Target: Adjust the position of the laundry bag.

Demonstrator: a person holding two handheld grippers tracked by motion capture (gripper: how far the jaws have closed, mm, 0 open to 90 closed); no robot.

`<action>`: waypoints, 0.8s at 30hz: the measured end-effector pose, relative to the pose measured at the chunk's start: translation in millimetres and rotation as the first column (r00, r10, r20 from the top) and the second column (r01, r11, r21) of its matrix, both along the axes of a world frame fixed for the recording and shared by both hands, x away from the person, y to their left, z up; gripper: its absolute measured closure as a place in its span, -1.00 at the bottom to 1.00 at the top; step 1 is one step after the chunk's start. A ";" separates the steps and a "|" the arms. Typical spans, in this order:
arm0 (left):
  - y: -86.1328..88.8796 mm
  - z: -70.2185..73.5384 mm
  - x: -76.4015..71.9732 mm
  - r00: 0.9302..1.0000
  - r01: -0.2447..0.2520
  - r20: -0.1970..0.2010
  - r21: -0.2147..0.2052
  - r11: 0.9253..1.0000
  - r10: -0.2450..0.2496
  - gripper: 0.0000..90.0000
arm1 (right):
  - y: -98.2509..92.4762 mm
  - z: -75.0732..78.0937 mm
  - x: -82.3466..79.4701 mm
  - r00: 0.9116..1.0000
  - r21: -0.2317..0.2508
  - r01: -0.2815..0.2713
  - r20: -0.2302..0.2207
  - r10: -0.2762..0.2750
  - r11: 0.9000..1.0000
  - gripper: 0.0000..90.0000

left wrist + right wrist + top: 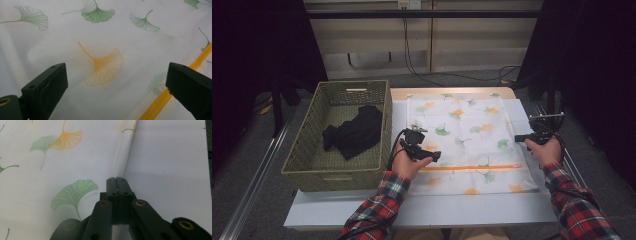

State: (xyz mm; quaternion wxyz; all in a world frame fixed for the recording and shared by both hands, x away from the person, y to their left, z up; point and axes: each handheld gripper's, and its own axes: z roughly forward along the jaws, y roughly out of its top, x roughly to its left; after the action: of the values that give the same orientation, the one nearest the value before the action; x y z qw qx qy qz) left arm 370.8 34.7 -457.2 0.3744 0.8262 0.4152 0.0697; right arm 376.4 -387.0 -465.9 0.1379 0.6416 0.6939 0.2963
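Note:
A white mesh bag printed with green and orange ginkgo leaves lies flat on the table, an orange zipper running across its near part. My left gripper hovers over the bag's left side. Its jaws stand wide open over an orange leaf on the bag, with the zipper by the right jaw. My right gripper sits at the bag's right edge. In the right gripper view this gripper is shut, its tip on the seam of the bag. Whether fabric is pinched I cannot tell.
A woven basket stands at the table's left with a crumpled black garment inside. The white table top shows bare along the front edge and right of the bag. Cables trail on the floor beyond.

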 end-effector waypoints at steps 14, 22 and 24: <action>-1.8 1.5 0.1 1.000 -0.002 -0.002 -0.007 1.000 0.002 -0.92 | -3.4 0.9 -4.4 1.000 0.019 -0.007 0.022 0.006 1.000 0.66; -0.8 1.2 1.2 1.000 0.015 -0.002 0.006 1.000 -0.015 -0.92 | -4.1 3.1 -12.1 0.999 0.068 -0.015 0.039 0.012 0.998 0.23; -1.0 1.4 1.2 1.000 0.014 -0.003 0.005 1.000 -0.014 -0.92 | -3.0 4.1 -14.4 0.999 0.071 -0.015 0.045 0.012 0.997 0.14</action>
State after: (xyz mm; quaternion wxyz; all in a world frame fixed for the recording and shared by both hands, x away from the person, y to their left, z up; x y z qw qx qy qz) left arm 372.0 33.7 -455.7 0.3720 0.8302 0.4098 0.0670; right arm 362.0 -390.0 -461.8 0.1284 0.6347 0.6840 0.3359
